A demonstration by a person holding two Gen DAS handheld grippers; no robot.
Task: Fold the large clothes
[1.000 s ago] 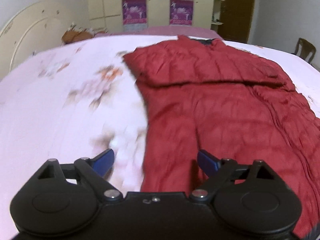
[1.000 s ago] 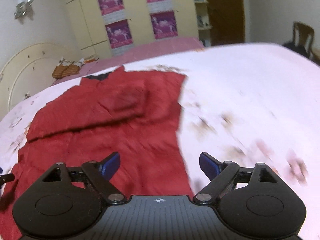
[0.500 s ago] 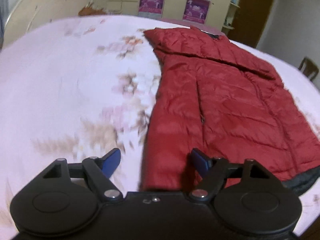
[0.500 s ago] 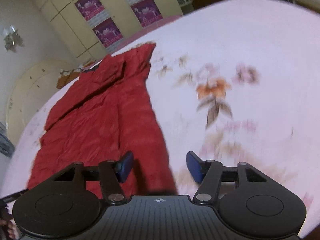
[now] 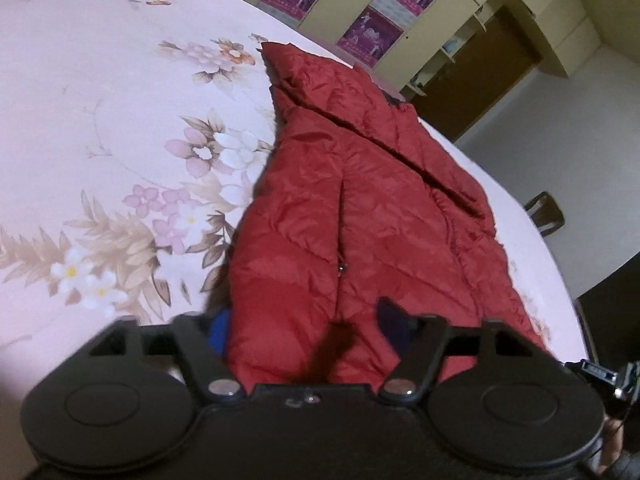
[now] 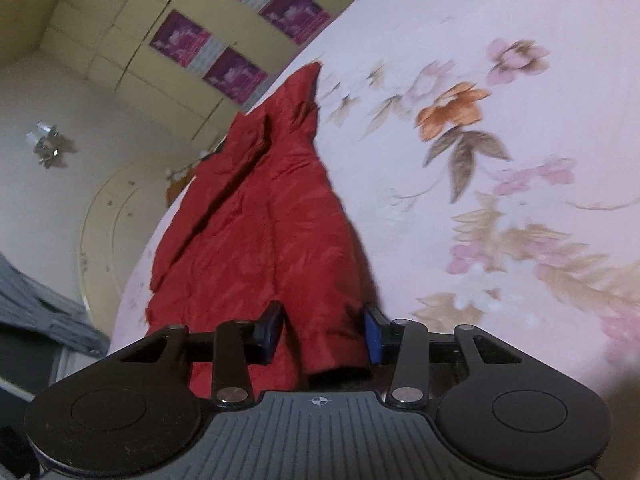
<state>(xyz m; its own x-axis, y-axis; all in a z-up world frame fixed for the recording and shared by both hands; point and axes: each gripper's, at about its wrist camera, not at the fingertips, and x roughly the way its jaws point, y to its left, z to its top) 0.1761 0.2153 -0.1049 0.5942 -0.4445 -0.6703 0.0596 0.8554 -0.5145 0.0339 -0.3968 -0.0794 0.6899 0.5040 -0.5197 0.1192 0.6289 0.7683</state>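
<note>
Both of my claws are at the near hem of the red quilted puffer jacket (image 5: pixel 360 216), one at each bottom corner. My left gripper (image 5: pixel 308 326) has its jaws closing, with the jacket's left hem corner bunched between the blue pads (image 5: pixel 219 330); the fabric fills the gap, yet I cannot tell whether the pads are pressing it. My right gripper (image 6: pixel 323 332) is closing as well, the right hem corner of the jacket (image 6: pixel 276 216) standing up between its blue pads (image 6: pixel 375 334), and here too the cloth looks gathered but not clearly pinched.

The jacket lies flat on the pale pink bedsheet printed with flowers (image 5: pixel 100 128), collar end away from me, a sleeve folded across its upper part. In the left view a zip pull shows partway down a seam. The sheet (image 6: pixel 500 160) runs bare to the jacket's outer side in each view.

Beyond the bed stand cream cupboard doors with purple posters (image 5: pixel 370 34); a wooden chair (image 5: pixel 544 214) is off to the side.
</note>
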